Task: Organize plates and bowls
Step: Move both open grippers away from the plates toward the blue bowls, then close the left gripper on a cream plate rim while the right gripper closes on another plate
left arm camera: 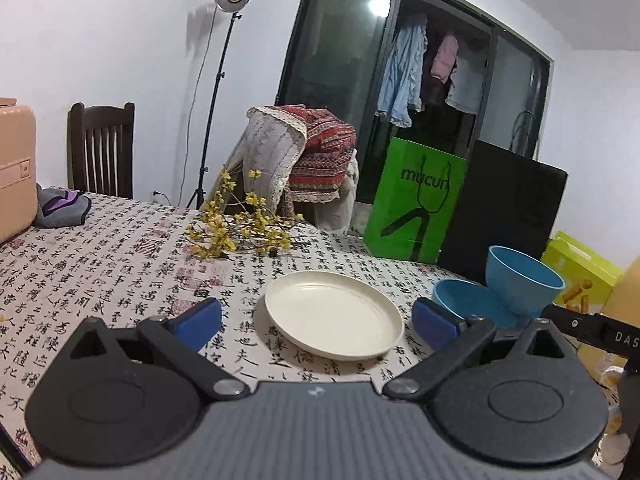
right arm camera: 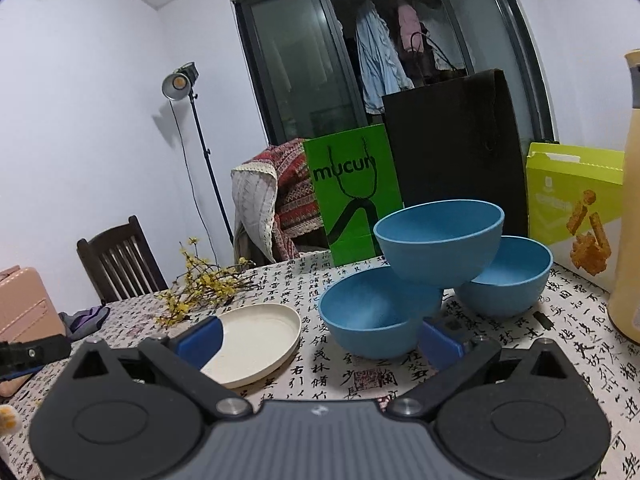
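Note:
A cream plate [left arm camera: 334,314] lies flat on the calligraphy-print tablecloth [left arm camera: 120,264]. My left gripper [left arm camera: 316,322] hovers open just in front of it, one blue pad on each side, holding nothing. Three blue bowls stand to the right of the plate: a near-left bowl [right arm camera: 372,320], a far-right bowl [right arm camera: 508,284], and a top bowl [right arm camera: 440,240] resting tilted on both rims. My right gripper [right arm camera: 320,342] is open and empty, with the near-left bowl just ahead between its fingers and the plate [right arm camera: 256,340] behind its left finger. Two of the bowls [left arm camera: 524,280] show at the right of the left wrist view.
Behind the bowls stand a green paper bag [right arm camera: 352,196], a black bag [right arm camera: 452,144], a yellow-green snack box [right arm camera: 576,204] and a tall yellow jug [right arm camera: 628,200]. Yellow flower branches [left arm camera: 240,224] lie behind the plate. A pink case [left arm camera: 16,168] and a cloth [left arm camera: 64,208] sit at the far left.

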